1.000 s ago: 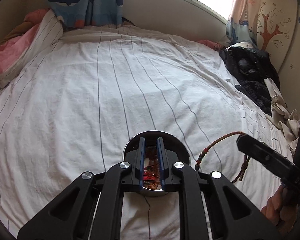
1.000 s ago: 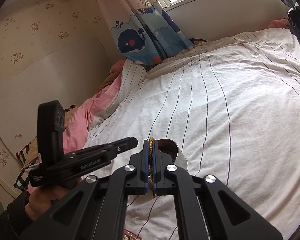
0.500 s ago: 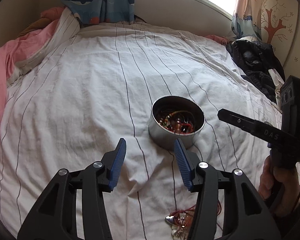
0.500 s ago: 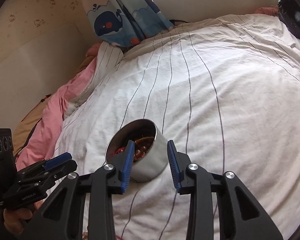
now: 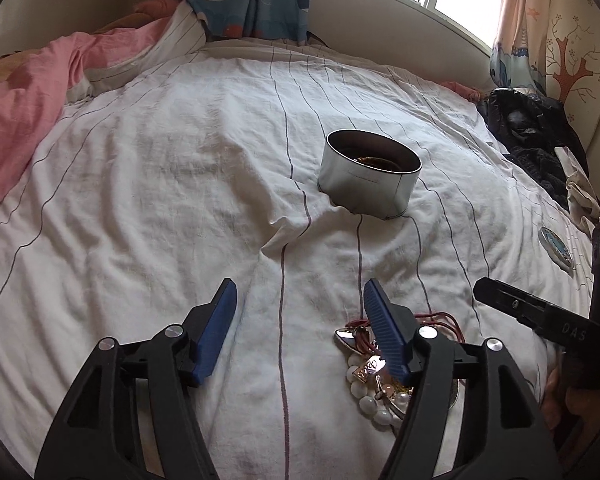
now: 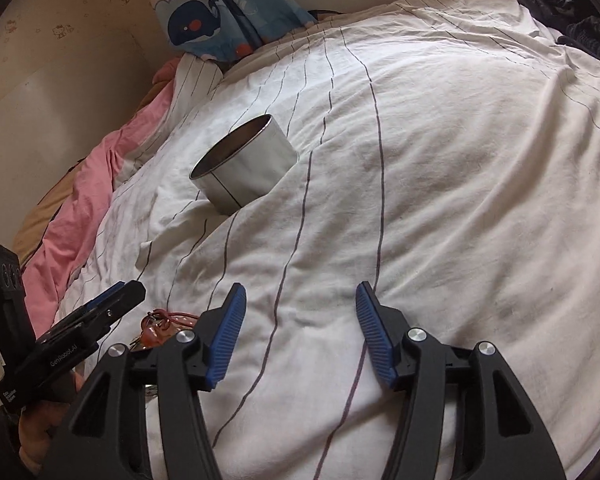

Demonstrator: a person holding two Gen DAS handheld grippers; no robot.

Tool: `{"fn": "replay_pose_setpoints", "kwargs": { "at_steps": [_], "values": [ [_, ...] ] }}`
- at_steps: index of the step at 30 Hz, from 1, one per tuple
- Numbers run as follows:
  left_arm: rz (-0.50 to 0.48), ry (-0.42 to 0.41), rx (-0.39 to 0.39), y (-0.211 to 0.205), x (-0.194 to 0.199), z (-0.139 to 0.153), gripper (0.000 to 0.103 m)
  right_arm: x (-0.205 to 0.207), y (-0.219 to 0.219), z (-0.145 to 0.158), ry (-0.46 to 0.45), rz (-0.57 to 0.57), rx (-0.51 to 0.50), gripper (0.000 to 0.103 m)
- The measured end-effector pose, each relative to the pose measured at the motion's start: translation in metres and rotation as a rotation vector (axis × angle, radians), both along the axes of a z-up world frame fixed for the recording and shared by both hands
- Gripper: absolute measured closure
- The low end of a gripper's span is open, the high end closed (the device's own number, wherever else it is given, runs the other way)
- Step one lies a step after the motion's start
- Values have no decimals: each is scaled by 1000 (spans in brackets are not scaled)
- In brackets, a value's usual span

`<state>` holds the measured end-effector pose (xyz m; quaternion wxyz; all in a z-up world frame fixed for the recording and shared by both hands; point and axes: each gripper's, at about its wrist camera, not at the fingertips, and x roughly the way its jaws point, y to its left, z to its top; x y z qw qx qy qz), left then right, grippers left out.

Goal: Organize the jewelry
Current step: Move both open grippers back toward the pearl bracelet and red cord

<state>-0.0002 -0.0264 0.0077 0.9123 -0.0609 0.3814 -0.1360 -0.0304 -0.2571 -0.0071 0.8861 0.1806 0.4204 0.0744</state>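
A round metal tin point(image 5: 370, 174) stands on the striped white bedsheet, with beaded jewelry just visible inside; it also shows in the right wrist view point(image 6: 244, 166). My left gripper point(image 5: 300, 298) is open and empty, well back from the tin. A pile of jewelry point(image 5: 374, 376) with white pearls, a gold charm and a red cord lies under its right finger. My right gripper point(image 6: 300, 304) is open and empty over bare sheet. The red cord of the pile point(image 6: 168, 318) lies to its left, beside the left gripper point(image 6: 100, 316).
A round tin lid point(image 5: 556, 246) lies on the sheet at the right. Dark clothes point(image 5: 532, 136) are heaped at the far right. A pink blanket point(image 5: 24, 92) lies at the left. A whale-print curtain point(image 6: 220, 16) hangs at the head of the bed.
Both grippers have opened and let go of their jewelry, which now lies in the tin. Both have pulled back from the tin toward the jewelry pile near me.
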Motion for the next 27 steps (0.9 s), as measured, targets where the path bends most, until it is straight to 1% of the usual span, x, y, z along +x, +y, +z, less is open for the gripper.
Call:
{"fn": "replay_pose_setpoints", "kwargs": {
  "at_steps": [1,3,4,7,10,12,14,17,22,27],
  "values": [
    [10,-7,0,1,-1,1,26,-1,3,0,-4,9,-15,40],
    [28,-4,-8,4,-2,1,19,-1,9,2,-12,19,-47,36],
    [35,2,-15,5,-1,2,18,-1,12,2,-14,22,-61,35],
    [41,18,-30,8,1,0,16,-3,14,3,-20,22,-78,32],
    [26,37,-26,8,1,3,14,-5,15,3,-25,25,-80,28],
    [33,32,20,10,-1,8,14,-6,15,2,-24,28,-84,27],
    [75,11,72,16,-1,10,11,-4,17,2,-19,32,-89,26],
    [82,56,25,22,5,0,10,-4,18,1,-18,36,-90,25],
    [56,50,85,9,7,-4,8,-4,18,1,-18,37,-89,23],
    [54,51,86,7,6,-5,8,-3,20,2,-18,45,-90,21]
  ]
}}
